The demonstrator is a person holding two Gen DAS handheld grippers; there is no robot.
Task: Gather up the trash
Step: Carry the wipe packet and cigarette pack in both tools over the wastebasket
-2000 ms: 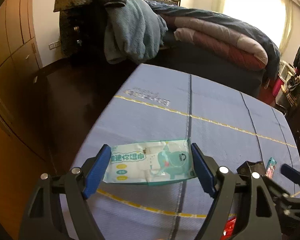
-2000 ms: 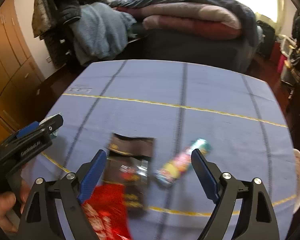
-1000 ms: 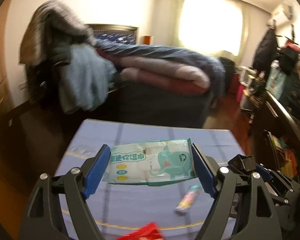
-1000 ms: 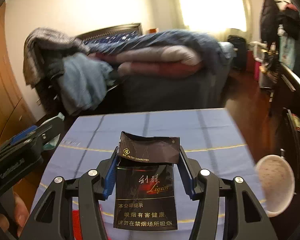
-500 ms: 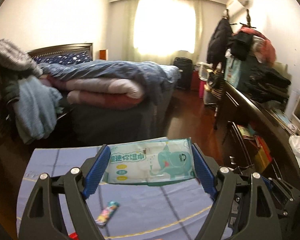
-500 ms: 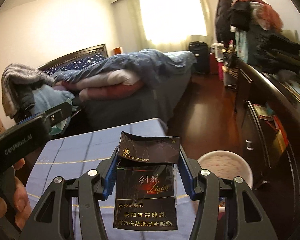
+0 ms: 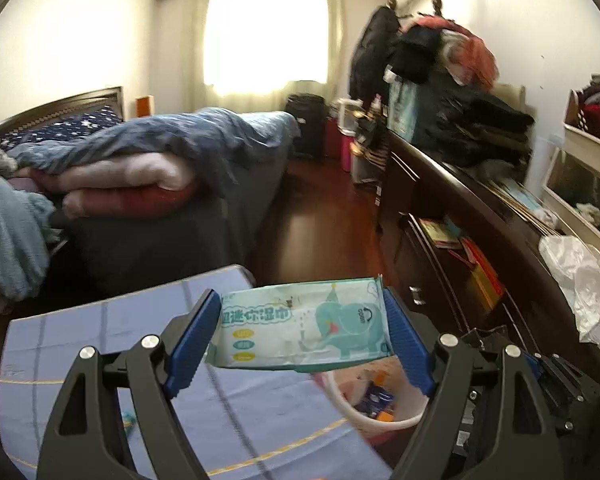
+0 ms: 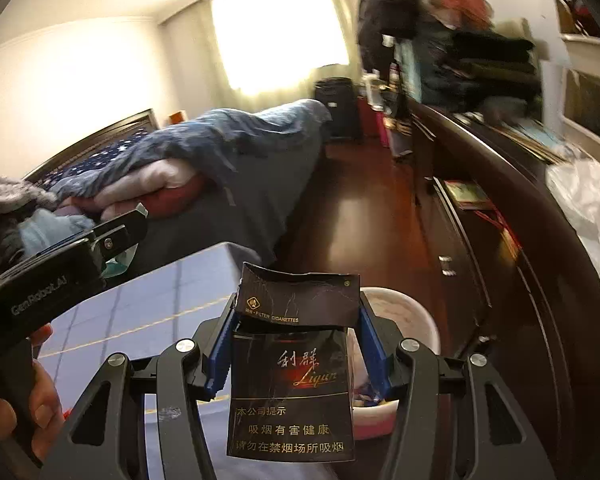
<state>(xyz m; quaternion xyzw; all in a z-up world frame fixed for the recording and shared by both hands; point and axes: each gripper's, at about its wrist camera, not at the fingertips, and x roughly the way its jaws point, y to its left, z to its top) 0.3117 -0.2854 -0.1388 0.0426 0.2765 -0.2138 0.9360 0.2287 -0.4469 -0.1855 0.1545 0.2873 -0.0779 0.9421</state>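
My left gripper point(image 7: 302, 326) is shut on a pale green wet-wipes pack point(image 7: 300, 324), held level above the right edge of the blue table point(image 7: 100, 344). My right gripper point(image 8: 296, 336) is shut on a black cigarette pack point(image 8: 292, 380) with its lid flap open. A white and pink trash bin point(image 7: 380, 420) with some wrappers inside stands on the floor just past the table's edge, below both packs; it also shows in the right wrist view point(image 8: 400, 320). The left gripper's body point(image 8: 60, 272) and the hand holding it show at the left of the right wrist view.
A small colourful wrapper point(image 7: 128, 420) lies on the table, partly behind my left finger. A bed with piled quilts point(image 7: 140, 168) stands beyond the table. A dark dresser point(image 7: 480, 248) with clothes and a white plastic bag point(image 7: 588, 280) runs along the right wall.
Both grippers have swung right from over the table to over the bin, each carrying its pack. Earlier the right gripper closed on the cigarette pack and lifted it off the table.
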